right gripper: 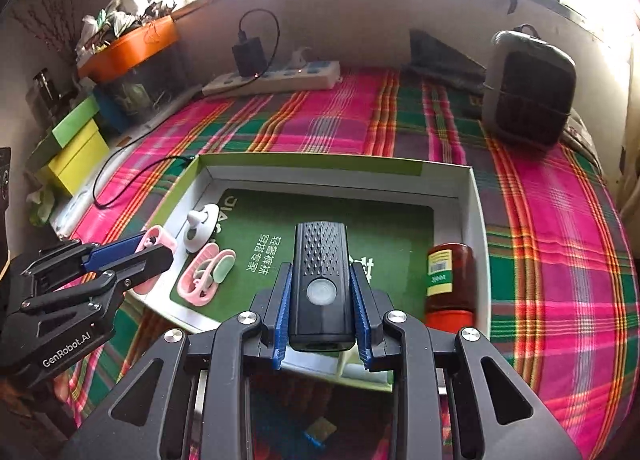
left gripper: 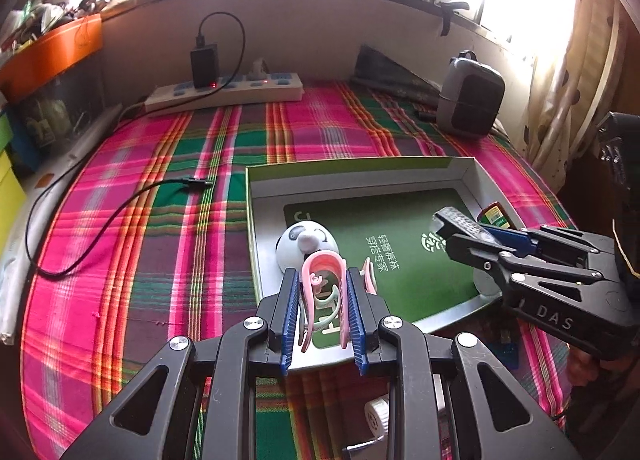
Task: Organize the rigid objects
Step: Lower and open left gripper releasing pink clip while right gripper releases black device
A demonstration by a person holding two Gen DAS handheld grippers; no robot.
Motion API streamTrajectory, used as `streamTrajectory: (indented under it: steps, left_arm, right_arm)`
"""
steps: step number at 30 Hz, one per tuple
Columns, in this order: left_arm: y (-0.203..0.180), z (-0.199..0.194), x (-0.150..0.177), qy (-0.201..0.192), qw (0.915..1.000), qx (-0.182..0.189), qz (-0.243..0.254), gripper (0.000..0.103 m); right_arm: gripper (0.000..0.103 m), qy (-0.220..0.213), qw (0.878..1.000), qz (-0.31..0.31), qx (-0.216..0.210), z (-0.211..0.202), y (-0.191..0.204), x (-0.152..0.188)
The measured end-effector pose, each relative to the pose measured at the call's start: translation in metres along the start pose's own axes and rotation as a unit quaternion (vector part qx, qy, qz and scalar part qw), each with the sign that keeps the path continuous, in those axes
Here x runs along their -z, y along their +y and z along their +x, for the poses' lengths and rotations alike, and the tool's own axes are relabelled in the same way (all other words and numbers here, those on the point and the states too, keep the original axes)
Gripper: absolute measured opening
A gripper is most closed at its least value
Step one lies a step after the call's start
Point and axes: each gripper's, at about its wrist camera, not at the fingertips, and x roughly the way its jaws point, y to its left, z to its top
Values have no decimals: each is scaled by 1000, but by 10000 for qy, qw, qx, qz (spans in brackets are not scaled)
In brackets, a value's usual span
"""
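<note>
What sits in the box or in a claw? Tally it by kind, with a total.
Pink clip: 2
White panda knob: 1
Black torch: 1
Brown bottle: 1
Total: 5

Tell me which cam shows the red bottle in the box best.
Right wrist: the red bottle lies in full view along the box's right wall, label readable. Left wrist shows only its end behind the right gripper.
</note>
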Motion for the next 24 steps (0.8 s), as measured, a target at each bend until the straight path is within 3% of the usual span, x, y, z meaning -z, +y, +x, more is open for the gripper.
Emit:
streamTrajectory:
  steps: [24]
  left_arm:
    - [2, 17, 2, 213, 9997, 66, -70, 22]
  right_arm:
    - [28, 130, 9998, -111, 125, 20, -1, -2]
